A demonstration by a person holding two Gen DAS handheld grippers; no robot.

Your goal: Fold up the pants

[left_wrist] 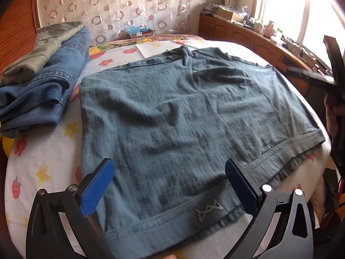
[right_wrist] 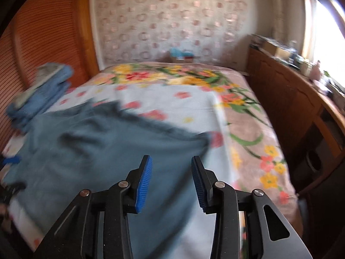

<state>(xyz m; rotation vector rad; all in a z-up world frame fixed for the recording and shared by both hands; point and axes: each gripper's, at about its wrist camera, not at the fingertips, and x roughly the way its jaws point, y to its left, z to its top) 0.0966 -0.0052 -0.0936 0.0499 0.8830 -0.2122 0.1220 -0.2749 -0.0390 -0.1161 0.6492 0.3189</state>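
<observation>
**Shorts flat, both hand-held grippers empty: where the fold could slip**

The teal shorts [left_wrist: 172,116] lie spread on the bed [left_wrist: 43,164], waistband toward the far edge, leg hems along the near edge. They look unfolded, so the task seems to be at its start. The left hand-held gripper [left_wrist: 169,168] hovers over the near hem with its jaws spread wide and nothing between them. The right hand-held gripper [right_wrist: 171,168] hangs above the shorts' right side, jaws parted and empty; its view is blurred, so its exact height over the cloth is unclear.

Risks, as I judge them:

- The knit looks soft and already rumpled near the middle seam. A pinch that catches only the top layer would lift that layer alone and leave the fold lopsided.
- The near hem sits close to the bed's near edge, and a careless pull toward that edge could drag the shorts partly off.
- The stack of jeans [left_wrist: 43,90] lies just beside the shorts' left side, so a fold swung that way could land on it or nudge it.
- The bedspread [right_wrist: 194,108] is loose cloth, and a deep grasp could pick it up with the shorts.
</observation>
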